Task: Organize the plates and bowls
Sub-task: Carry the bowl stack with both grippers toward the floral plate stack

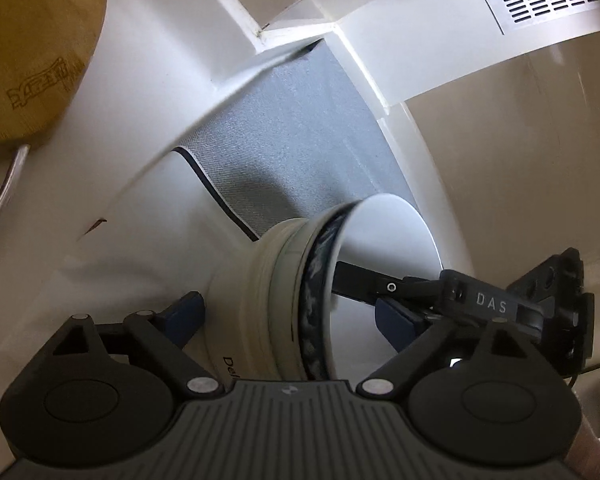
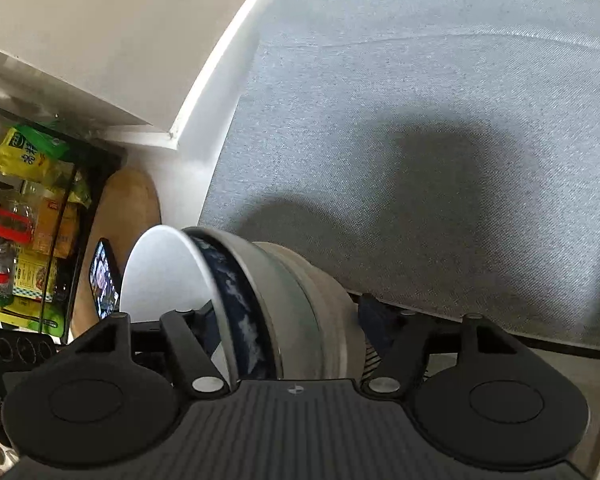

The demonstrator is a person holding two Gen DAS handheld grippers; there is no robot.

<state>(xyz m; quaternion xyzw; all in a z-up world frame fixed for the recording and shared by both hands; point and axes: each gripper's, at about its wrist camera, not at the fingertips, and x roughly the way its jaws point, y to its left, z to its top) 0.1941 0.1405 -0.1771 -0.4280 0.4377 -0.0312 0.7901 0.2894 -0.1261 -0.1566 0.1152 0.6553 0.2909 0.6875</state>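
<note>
While both tools (image 2: 288, 320) flank them, stacked bowls (image 2: 260, 300) tilt sideways.

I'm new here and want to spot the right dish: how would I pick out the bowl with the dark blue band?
Find the grey mat lining the white cabinet. In front of it, a stack of bowls is held on its side between both grippers. The blue-banded bowl is the end one, white inside with a mottled navy rim; the others are plain cream.

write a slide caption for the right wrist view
Right hand-held gripper straddles a stack of nested bowls above a grey mat.
</note>
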